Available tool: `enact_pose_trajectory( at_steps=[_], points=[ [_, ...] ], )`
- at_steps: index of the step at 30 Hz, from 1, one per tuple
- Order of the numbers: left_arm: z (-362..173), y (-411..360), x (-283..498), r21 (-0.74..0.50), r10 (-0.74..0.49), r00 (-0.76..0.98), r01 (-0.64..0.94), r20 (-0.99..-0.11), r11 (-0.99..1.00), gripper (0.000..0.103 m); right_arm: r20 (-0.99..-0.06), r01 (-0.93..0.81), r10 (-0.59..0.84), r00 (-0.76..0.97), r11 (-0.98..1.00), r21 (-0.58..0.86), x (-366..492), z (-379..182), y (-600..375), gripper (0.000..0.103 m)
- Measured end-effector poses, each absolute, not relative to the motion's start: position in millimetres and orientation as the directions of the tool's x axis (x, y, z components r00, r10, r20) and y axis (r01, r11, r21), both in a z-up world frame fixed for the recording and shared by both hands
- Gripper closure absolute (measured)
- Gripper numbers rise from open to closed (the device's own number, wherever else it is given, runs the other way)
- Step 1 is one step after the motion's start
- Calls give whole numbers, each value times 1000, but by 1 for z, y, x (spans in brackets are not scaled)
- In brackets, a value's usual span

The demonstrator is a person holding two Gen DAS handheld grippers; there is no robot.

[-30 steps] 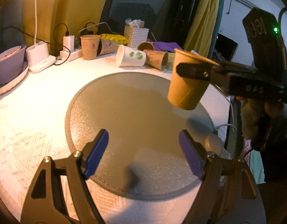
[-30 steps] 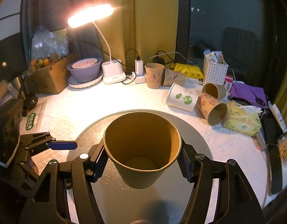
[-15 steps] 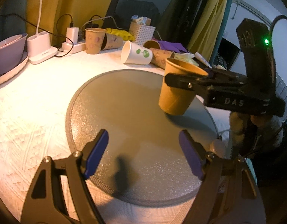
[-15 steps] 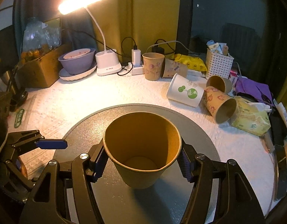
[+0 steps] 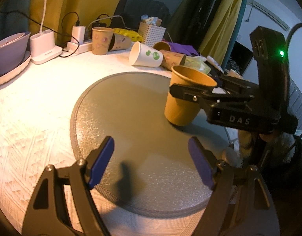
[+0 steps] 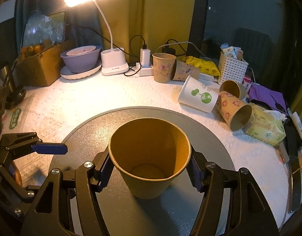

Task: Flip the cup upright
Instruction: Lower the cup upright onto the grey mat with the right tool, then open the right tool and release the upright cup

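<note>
A plain brown paper cup [image 6: 149, 157] stands mouth up, its base on or just above the round grey mat [image 6: 92, 129]. My right gripper [image 6: 149, 172] is shut on the cup, one blue pad on each side below the rim. In the left wrist view the cup [image 5: 182, 102] sits at the mat's right side [image 5: 121, 108] with the right gripper [image 5: 219, 96] clamped around it. My left gripper [image 5: 151, 163] is open and empty over the near part of the mat, to the left of the cup.
Several paper cups lie or stand at the back: a white one on its side [image 6: 198, 96], patterned ones [image 6: 234, 114] [image 6: 163, 67]. A lamp base [image 6: 114, 66], power strip [image 6: 145, 68], purple bowl [image 6: 80, 61], white basket [image 6: 232, 68], tissue pack [image 6: 264, 125] and cardboard box [image 6: 43, 66] line the table.
The right gripper has lowered the upright cup from mid-air down to the mat's right side. The left gripper has stayed open in about the same place.
</note>
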State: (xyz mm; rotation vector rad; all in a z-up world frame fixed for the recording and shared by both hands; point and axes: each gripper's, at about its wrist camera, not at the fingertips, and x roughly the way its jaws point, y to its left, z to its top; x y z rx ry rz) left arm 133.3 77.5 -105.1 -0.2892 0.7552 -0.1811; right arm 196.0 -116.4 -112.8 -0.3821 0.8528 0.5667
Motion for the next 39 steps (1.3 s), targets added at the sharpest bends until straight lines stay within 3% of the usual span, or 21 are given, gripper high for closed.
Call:
enact_pose_trajectory(
  at_steps=[39],
  points=[
    [-94, 65, 129, -281, -225, 720, 42, -657, 959, 24, -783, -587, 301, 545, 804, -99, 180, -102, -130, 28]
  ],
)
